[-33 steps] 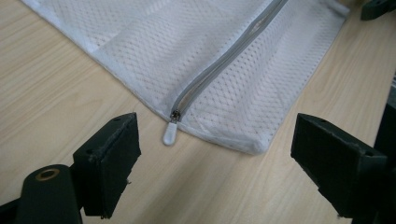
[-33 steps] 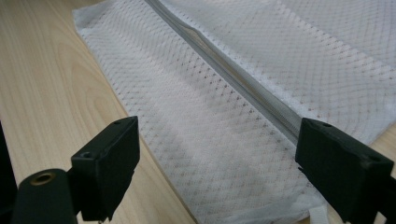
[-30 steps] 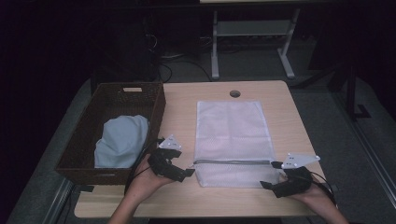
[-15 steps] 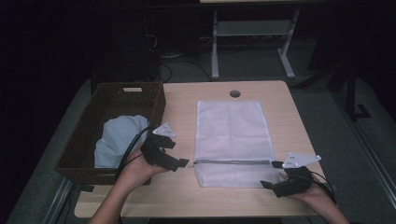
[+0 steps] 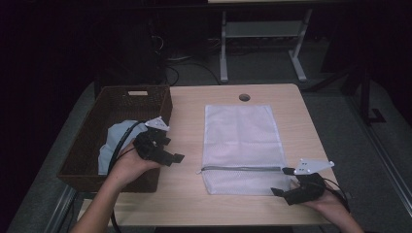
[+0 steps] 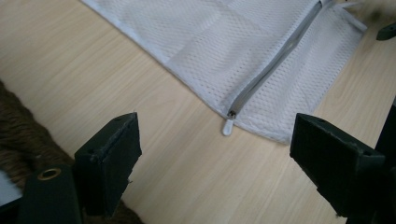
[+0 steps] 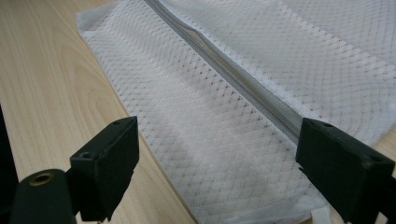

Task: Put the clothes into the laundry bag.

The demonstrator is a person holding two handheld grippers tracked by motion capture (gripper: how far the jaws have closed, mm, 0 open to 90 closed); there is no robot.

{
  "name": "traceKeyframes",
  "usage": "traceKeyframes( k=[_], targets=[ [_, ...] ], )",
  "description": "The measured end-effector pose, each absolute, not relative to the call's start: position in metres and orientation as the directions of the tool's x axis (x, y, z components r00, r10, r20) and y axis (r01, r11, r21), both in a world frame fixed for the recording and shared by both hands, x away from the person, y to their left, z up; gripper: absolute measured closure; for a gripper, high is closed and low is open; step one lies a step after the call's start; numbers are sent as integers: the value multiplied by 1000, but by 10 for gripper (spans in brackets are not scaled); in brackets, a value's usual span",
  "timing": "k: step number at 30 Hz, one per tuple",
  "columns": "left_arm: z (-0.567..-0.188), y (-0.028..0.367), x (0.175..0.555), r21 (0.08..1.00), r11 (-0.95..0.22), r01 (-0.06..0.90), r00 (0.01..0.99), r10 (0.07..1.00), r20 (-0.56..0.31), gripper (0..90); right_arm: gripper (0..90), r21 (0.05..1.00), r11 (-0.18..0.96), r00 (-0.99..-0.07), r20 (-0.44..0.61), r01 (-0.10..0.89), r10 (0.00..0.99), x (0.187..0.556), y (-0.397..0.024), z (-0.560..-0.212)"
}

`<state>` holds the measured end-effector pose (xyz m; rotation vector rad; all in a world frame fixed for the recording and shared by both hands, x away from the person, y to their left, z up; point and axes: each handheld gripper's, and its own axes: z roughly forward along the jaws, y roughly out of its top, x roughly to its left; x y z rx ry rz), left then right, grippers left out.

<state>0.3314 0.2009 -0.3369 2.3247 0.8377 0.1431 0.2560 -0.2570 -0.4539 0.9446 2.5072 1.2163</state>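
A white mesh bag (image 5: 241, 148) lies flat on the wooden table (image 5: 187, 194). The left gripper (image 6: 215, 163) has its jaws spread wide with nothing between them; ahead of them, just past the gap, sits the zipper pull (image 6: 228, 126). The right gripper (image 7: 217, 163) is likewise wide apart, with the bag's corner and grey zipper (image 7: 233, 79) between and beyond its jaws, seemingly not touching. Beside the left jaw is a wicker basket (image 5: 92, 145) holding pale cloth (image 5: 114, 141).
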Motion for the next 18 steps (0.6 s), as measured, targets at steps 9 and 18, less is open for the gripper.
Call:
traceKeyframes(
  k=[9,18],
  targets=[
    [-324,223,341,595,-578,558,754,653,-73,155,130,764,451,-776,102,462,623,256,-258,-454],
    [-316,254,355,581,-547,602,687,726,-29,150,130,760,451,-776,108,468,622,257,-258,-455]
  ],
)
